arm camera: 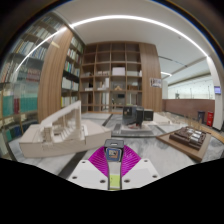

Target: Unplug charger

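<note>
My gripper (114,150) is shut on a small grey charger (114,153) with a dark face. Both magenta pads (100,157) press on its sides at the fingertips. The charger is held up above a light table (150,150). No socket or power strip shows around it, and no cable is visible. The part of the charger below the pads is hidden between the fingers.
A white architectural model (55,128) stands on the table ahead to the left. A dark boxy object (135,115) sits beyond the fingers. A wooden tray with a dark item (188,137) lies to the right. Tall bookshelves (110,80) line the far wall.
</note>
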`<action>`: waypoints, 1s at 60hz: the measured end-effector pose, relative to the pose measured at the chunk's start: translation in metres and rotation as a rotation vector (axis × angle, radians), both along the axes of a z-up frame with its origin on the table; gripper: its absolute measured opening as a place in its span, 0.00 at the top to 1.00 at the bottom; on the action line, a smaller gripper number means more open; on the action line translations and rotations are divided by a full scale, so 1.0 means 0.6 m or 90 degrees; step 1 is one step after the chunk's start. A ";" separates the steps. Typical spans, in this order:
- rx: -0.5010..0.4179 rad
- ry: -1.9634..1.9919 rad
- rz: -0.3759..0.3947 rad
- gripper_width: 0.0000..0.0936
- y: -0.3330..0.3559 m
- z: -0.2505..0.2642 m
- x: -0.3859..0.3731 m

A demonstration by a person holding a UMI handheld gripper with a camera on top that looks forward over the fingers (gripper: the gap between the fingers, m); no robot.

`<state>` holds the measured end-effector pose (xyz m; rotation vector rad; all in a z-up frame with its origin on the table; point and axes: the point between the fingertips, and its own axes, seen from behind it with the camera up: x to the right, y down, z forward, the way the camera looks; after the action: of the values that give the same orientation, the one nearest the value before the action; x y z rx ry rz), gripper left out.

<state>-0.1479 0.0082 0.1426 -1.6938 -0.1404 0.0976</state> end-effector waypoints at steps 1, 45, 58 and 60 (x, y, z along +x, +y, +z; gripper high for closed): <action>0.015 0.009 0.002 0.87 -0.005 0.026 0.002; -0.226 -0.021 -0.140 0.80 -0.050 -0.144 0.410; -0.308 -0.002 -0.151 0.73 -0.032 -0.225 0.417; -0.321 0.004 -0.155 0.72 -0.037 -0.232 0.417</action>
<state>0.1024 -0.0139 0.0033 -2.1991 0.1062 -0.0495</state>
